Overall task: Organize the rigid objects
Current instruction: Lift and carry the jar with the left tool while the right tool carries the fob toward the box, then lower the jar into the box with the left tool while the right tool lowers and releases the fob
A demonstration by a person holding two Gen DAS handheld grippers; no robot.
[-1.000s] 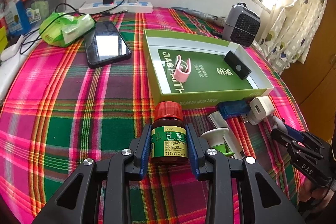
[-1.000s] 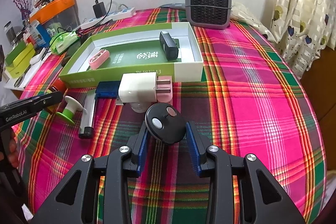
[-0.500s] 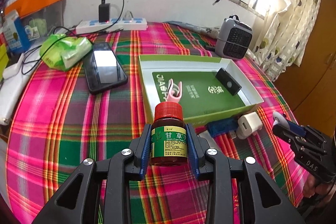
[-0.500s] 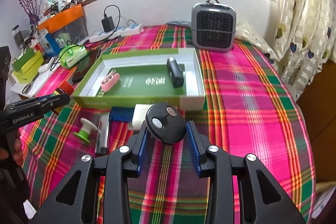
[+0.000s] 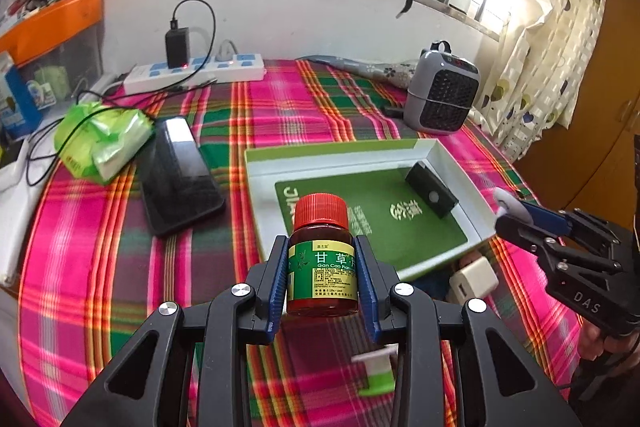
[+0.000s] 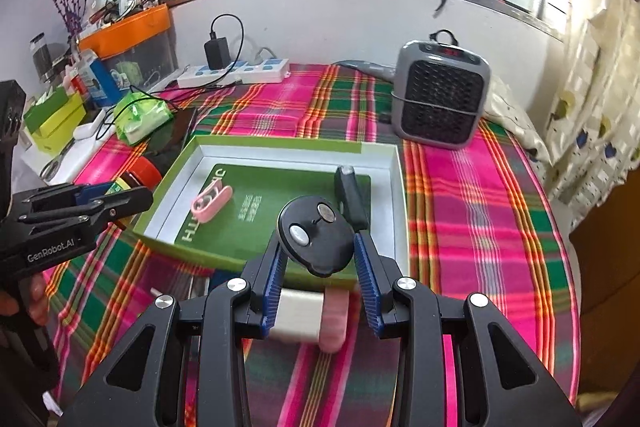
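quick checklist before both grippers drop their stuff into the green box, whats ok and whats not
1. Left gripper shut on the red-capped medicine bottle, bottle upright: ok.
2. Right gripper shut on the round black device: ok.
3. Free floor in the green box between the pink clip and the black rectangular gadget: ok.
4. Round black device already over the box: cannot tell; it appears near the front wall.
5. Bottle over the box: cannot tell; it appears near the front left corner.
6. The two grippers apart from each other: ok, but both head for the same box, so one should probably go first.
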